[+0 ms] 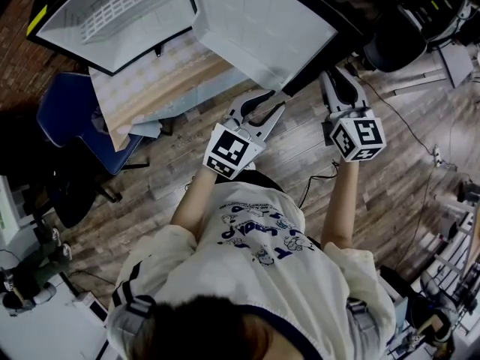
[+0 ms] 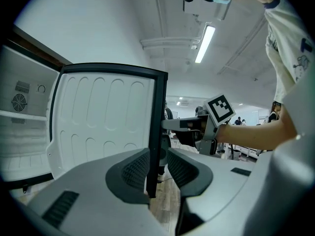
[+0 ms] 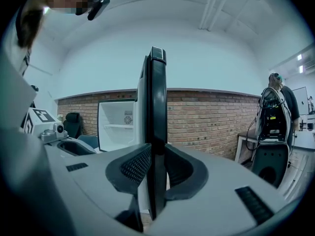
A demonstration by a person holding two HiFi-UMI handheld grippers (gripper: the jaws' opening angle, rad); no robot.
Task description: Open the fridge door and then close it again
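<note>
Right tool [image 3: 156, 170] pinches the flat, glossy black-edged fridge door [image 3: 157, 107]; left tool [image 2: 157, 170], spread, straddles it, revealing ribbed white lining [image 2: 103, 117].

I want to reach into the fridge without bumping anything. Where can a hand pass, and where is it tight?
Open: the wedge between the fridge body and the open fridge door, above the pale board. Tight: the door's near edge, where the left hand-held gripper and right hand-held gripper straddle it, and the blue chair beside the fridge body.
</note>
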